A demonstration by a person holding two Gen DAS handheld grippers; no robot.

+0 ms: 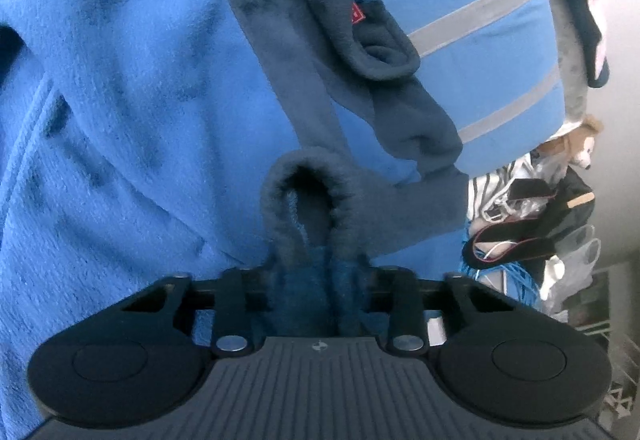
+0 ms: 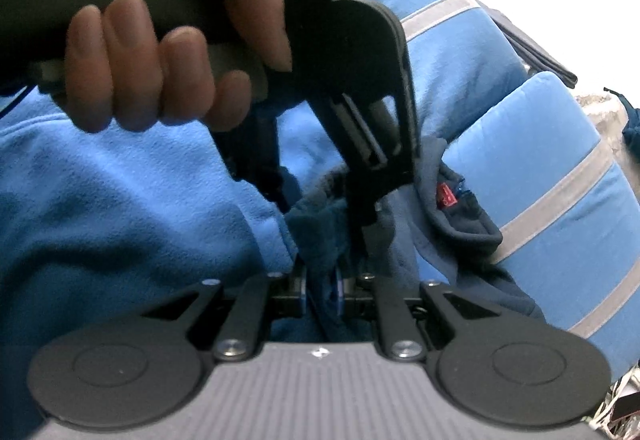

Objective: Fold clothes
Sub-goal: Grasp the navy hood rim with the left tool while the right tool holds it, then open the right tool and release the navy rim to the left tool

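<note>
Both the left gripper (image 1: 316,272) and the right gripper (image 2: 320,280) pinch the dark trim of the soft, light blue fleece garment (image 1: 120,99), which probably handles limp, so hold its hems.

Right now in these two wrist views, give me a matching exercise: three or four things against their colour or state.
Things:
1. left gripper
2. fleece body
3. collar trim
4. stripes

Colour or state:
A. grey
B. navy
C. shut on cloth
D. bright blue

Pairs: 1-C, 2-D, 3-B, 4-A
</note>
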